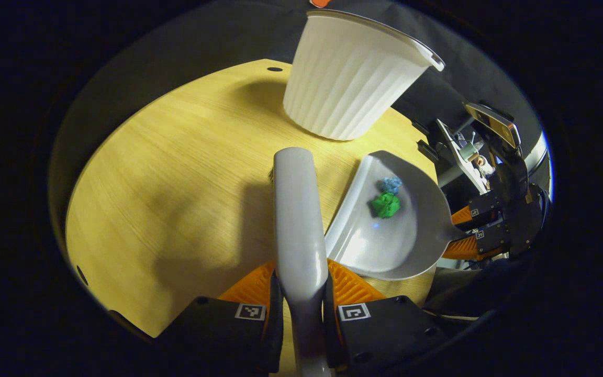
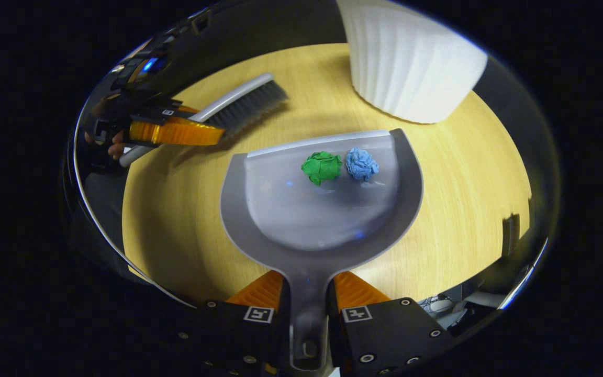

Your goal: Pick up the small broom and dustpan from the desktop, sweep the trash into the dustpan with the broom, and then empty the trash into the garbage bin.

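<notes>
My left gripper (image 1: pixel 301 293) is shut on the grey handle of the small broom (image 1: pixel 296 209), which points forward over the wooden desktop (image 1: pixel 176 183). My right gripper (image 2: pixel 308 303) is shut on the handle of the grey dustpan (image 2: pixel 280 209). A green paper ball (image 2: pixel 322 167) and a blue paper ball (image 2: pixel 361 164) lie side by side in the pan near its front lip. In the left gripper view the dustpan (image 1: pixel 380 241) sits right of the broom with both balls in it. In the right gripper view the broom's dark bristles (image 2: pixel 246 107) show at the upper left, off the pan.
A white ribbed garbage bin (image 1: pixel 348 78) stands at the far side of the desktop, just beyond the dustpan; in the right gripper view the bin (image 2: pixel 411 68) is ahead and to the right. The round desktop's edge curves close on the right.
</notes>
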